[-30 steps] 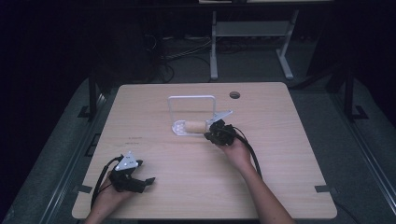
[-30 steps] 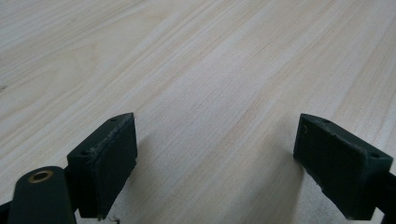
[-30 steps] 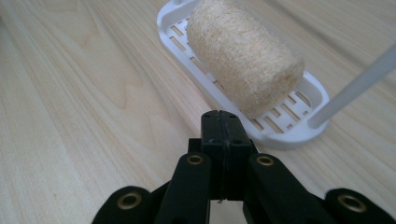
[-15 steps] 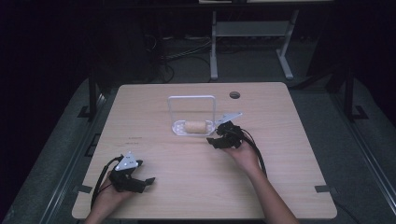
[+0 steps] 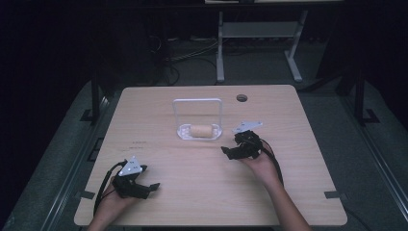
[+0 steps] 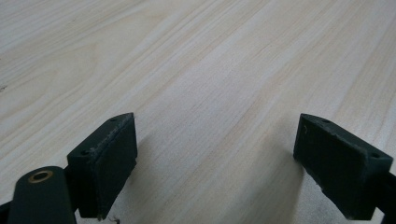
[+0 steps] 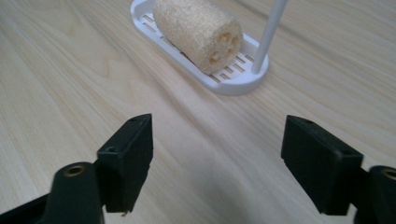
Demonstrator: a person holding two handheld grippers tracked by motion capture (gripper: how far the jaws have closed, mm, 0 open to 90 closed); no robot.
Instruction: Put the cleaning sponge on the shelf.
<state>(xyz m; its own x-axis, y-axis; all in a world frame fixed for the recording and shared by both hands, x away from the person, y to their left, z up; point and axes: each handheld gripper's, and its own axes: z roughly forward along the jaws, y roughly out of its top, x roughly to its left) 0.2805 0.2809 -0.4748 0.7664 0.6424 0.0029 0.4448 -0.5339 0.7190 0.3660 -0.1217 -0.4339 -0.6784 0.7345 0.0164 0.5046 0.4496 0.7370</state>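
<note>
Dim room beyond, with cables and a metal stand past the far edge of a pale wooden table (image 5: 288,192). Near the table's middle, a white slotted tray (image 5: 182,131) with a tall wire hoop (image 5: 197,100) rising from it. On its side in that tray, lengthwise between the hoop's 2 posts, a tan loofah roll (image 5: 202,130).

Just to the right of the tray and apart from it, the right gripper (image 5: 227,153), aimed at the roll's open end. Had just been opening. Stood spread wide, with nothing between the 2 jaws but bare wood. At the near left, well apart from the tray, the left gripper (image 5: 149,189), low over the table, likewise spread and empty.

Could have gone wrong from there in 3 ways, by judgement:

1. A careless pull-back or swing of the right gripper, and a clipped tray rim or near post. Looked light, that tray, and free to skid or tip, hoop and all.
2. A nudge to the tray, and a round roll tumbling over the shallow rim onto the wood.
3. A fresh reach past the post at a slant, and a jaw caught on the wire instead of closing on the loofah.

No steadying from the left side either, being so far off.
</note>
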